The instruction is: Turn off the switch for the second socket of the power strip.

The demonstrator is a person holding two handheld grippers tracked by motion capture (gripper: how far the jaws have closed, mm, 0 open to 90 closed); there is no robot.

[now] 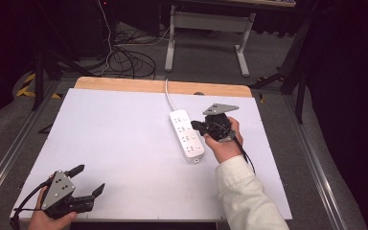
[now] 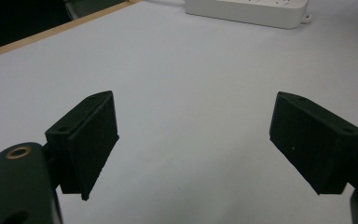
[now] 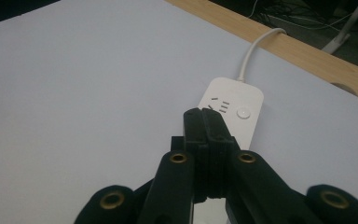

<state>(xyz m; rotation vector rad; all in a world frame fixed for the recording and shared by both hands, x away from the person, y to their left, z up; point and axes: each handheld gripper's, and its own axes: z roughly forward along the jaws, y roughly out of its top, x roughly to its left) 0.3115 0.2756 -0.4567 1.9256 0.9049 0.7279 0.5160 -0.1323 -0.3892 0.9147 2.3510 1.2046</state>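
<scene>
High view: one white plastic power strip [image 1: 187,135] lies flat on the white tabletop [image 1: 124,143], right of centre, its white cord [image 1: 168,96] running off the far wooden edge [image 1: 163,86]. Right gripper [image 1: 195,126] sits at the strip's right side, tip over its middle sockets; whether it touches, can't tell. Left gripper [image 1: 89,179] is at the near left corner, well apart from the strip, jaws spread wide, nothing between them.

Right gripper view adds what the high view can't: right gripper jaws fully closed, pads pressed together, empty, tip pointing at the strip's cord end beside one round button [image 3: 244,112].

Left gripper view: two black pads [image 2: 93,140] far apart over bare tabletop, strip's side wall at the top edge.

Count: one strip, one cord, two grippers.
</scene>
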